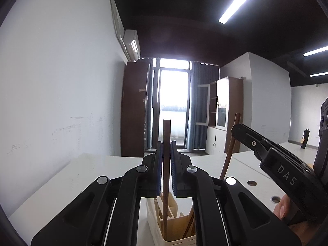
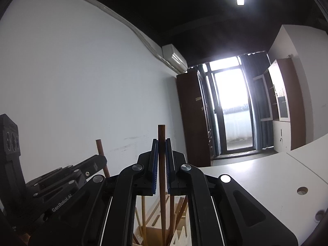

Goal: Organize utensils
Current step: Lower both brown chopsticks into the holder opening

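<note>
With both jaws clamped on upright brown wooden chopsticks, left gripper [image 1: 166, 170] and right gripper [image 2: 162, 168] crowd the cream plastic utensil caddy [image 1: 157, 225]; sticks could collide or miss their slot.

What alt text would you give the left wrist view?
The left gripper is shut on an upright brown chopstick whose lower end stands in a cream utensil holder on a white table. The right gripper holds another chopstick alongside.
</note>
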Available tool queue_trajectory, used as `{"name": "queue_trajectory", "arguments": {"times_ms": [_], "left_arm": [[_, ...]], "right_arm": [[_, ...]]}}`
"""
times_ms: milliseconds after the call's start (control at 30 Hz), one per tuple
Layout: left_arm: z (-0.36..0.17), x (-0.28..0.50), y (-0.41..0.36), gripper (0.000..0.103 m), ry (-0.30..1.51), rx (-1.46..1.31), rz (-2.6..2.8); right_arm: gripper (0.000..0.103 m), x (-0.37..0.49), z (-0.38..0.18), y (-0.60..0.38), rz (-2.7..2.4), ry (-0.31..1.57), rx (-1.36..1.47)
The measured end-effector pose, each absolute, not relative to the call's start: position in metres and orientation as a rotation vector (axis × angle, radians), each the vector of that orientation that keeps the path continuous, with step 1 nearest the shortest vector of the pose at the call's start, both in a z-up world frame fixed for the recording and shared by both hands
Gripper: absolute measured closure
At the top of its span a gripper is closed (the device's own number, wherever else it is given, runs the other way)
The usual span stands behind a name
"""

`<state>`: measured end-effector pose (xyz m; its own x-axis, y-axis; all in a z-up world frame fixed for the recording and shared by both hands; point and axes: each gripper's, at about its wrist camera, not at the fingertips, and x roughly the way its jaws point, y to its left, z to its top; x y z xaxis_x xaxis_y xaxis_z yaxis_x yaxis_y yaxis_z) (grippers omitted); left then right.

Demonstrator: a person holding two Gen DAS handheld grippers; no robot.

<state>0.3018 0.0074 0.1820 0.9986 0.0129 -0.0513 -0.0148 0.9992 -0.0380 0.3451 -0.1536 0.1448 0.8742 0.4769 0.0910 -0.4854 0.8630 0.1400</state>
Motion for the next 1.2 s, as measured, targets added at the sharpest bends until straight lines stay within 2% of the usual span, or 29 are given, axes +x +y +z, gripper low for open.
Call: {"name": "queue_trajectory", "arguments": {"times_ms": [900, 1200], "left_arm": [[0.144, 0.347, 0.039, 0.096, 0.274, -0.063, -0.045], [0.131, 0.354, 0.041, 0.096, 0.306, -0.052, -0.048]], "right_arm": [[0.095, 0.365, 0.109, -0.13, 0.507, 0.216, 0.045], [0.095, 0.365, 0.104, -0.129, 0.487, 0.23, 0.025]]}}
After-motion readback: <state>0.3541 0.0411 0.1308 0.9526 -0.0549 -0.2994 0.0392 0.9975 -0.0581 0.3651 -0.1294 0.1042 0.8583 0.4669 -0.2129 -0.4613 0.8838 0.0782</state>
